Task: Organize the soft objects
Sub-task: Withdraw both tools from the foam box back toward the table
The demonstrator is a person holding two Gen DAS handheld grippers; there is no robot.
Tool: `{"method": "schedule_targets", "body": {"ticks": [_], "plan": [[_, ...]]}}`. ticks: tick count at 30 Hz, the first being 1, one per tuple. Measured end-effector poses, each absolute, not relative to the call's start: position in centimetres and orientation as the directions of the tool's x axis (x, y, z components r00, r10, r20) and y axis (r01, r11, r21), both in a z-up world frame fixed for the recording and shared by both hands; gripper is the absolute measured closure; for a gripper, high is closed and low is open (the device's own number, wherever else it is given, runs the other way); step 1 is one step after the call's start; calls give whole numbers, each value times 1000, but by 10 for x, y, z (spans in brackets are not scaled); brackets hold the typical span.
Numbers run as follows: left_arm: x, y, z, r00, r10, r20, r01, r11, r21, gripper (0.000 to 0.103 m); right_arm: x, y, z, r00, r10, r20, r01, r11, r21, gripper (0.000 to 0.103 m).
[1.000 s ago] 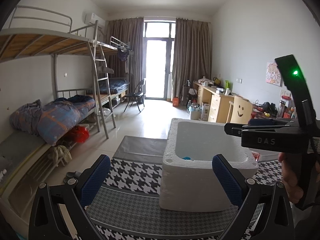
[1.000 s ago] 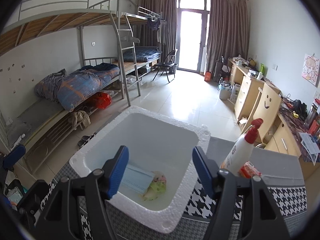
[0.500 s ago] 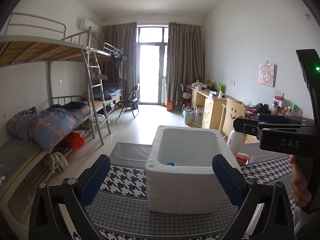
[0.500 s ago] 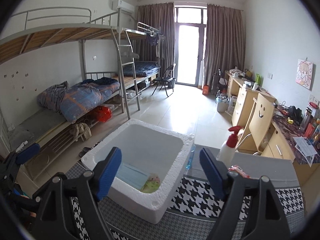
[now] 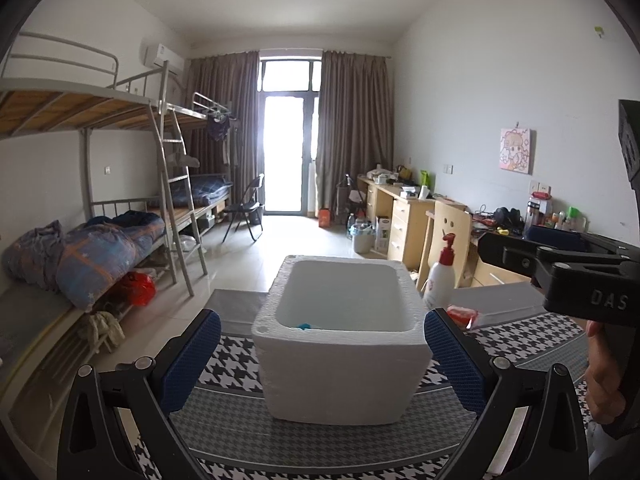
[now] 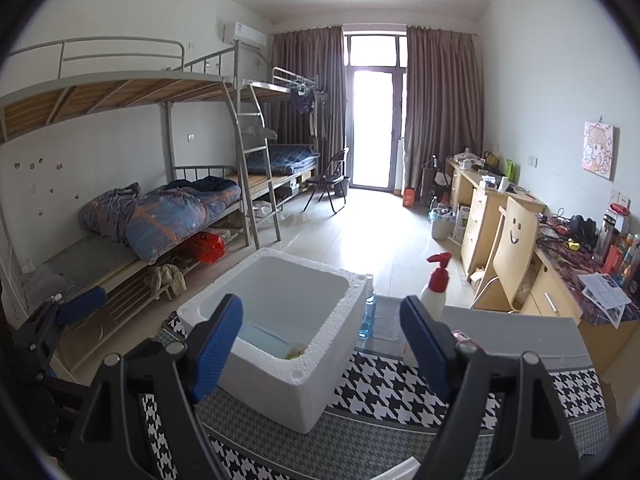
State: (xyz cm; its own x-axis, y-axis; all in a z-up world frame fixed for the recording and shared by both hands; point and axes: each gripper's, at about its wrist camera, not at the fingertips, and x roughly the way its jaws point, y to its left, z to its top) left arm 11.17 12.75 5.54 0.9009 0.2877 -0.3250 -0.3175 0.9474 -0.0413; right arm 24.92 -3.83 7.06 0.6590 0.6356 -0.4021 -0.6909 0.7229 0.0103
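Table under a houndstooth cloth (image 5: 240,372), black-and-white with a grey band. White foam box (image 5: 340,372) sits on it, dead ahead at 12 o'clock from the left wrist view. Pump bottle with red top (image 5: 440,280) stands just beside the box at 2 o'clock; a small red packet (image 5: 462,315) lies near its base. Dorm room beyond: bunk beds (image 6: 132,200) at 9 o'clock with a rumpled blue quilt (image 6: 160,216), curtained balcony door (image 6: 374,128) at 12, wooden desks (image 6: 480,208) at 3.

Inside the box: a pale blue face mask (image 6: 262,338) and a yellowish soft item (image 6: 294,354) by the near wall.

Left gripper (image 5: 322,360) spread wide, nothing between the pads. Right gripper (image 6: 322,354) likewise spread and empty.

Versus a second ago: both grippers have backed away from the box; it sits farther off, and the right view no longer looks straight down into it.
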Motion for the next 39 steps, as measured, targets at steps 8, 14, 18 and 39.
{"method": "schedule_targets", "body": {"ticks": [8, 14, 18, 39], "plan": [[112, 110, 55, 912, 254, -323, -279, 960, -32, 1, 238, -60, 69, 690, 628, -360, -671, 742, 8, 9], [110, 104, 57, 921, 231, -314, -258, 965, -46, 1, 230, -76, 65, 706, 619, -343, -658, 753, 5, 9], [108, 99, 57, 927, 214, -308, -240, 969, -51, 1, 227, -85, 63, 718, 610, -335, -647, 763, 1, 9], [115, 73, 47, 944, 88, -316, -113, 992, -61, 1, 219, -128, 51, 776, 547, -314, -572, 820, 13, 9]]}}
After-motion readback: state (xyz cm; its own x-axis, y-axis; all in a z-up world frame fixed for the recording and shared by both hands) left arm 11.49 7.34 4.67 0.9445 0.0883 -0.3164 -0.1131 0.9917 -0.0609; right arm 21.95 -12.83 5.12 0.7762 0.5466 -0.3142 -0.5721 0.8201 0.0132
